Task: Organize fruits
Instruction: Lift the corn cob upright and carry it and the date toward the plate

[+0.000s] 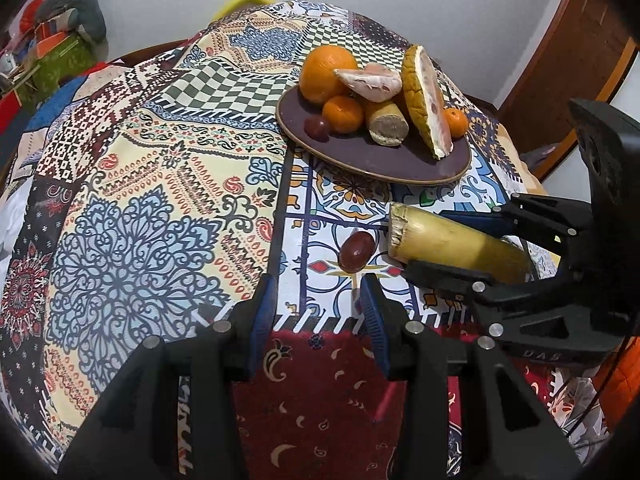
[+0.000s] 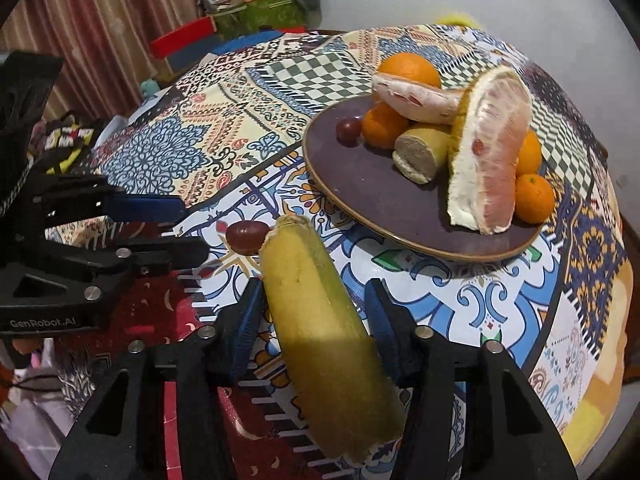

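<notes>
A dark purple plate (image 1: 372, 160) (image 2: 360, 196) holds a large orange (image 1: 326, 72), small tangerines (image 1: 342, 114), pomelo wedges (image 2: 492, 148), a banana piece (image 2: 420, 156) and a grape (image 2: 348, 131). A banana half (image 2: 320, 320) (image 1: 452, 240) lies between the jaws of my right gripper (image 2: 314, 320) (image 1: 448, 240), above the tablecloth; the pads stand beside it and contact is unclear. A dark red grape (image 1: 356, 256) (image 2: 246, 234) lies on the cloth just past the banana's cut end. My left gripper (image 1: 318, 308) (image 2: 182, 224) is open and empty, just short of that grape.
The table wears a patchwork patterned cloth (image 1: 160, 200). Boxes and clutter (image 1: 52, 56) stand beyond the far left edge. A wooden door frame (image 1: 572, 60) is at the right. A curtain (image 2: 80, 32) hangs at the back left.
</notes>
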`<control>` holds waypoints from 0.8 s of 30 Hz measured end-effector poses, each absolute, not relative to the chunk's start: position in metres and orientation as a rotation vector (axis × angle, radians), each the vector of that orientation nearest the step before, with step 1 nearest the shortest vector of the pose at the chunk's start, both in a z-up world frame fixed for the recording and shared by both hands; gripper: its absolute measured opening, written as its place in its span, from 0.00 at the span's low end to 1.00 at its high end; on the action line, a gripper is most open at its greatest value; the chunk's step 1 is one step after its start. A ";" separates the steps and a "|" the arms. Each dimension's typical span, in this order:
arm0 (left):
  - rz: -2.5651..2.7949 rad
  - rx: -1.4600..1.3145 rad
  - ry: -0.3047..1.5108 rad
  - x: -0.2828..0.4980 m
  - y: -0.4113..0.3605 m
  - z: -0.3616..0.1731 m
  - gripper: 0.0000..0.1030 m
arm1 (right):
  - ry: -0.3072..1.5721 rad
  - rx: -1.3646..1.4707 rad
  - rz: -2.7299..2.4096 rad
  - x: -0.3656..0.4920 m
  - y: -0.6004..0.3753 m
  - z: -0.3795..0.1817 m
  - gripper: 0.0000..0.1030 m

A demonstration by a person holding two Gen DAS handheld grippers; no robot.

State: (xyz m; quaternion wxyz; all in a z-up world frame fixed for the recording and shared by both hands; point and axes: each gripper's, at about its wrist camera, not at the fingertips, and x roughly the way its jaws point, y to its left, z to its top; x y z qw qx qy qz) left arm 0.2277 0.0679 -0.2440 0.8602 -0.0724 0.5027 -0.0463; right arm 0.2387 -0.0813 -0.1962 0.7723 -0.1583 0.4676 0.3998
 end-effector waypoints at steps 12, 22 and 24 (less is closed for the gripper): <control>-0.115 -0.109 1.061 0.243 0.050 -0.245 0.41 | 0.934 -0.197 0.779 0.242 -0.125 -0.175 0.33; -0.097 -0.069 1.068 0.257 0.040 -0.253 0.34 | 0.842 -0.091 0.684 0.246 -0.166 -0.142 0.32; -0.077 -0.056 1.065 0.258 0.040 -0.254 0.30 | 0.829 -0.086 0.675 0.247 -0.169 -0.139 0.32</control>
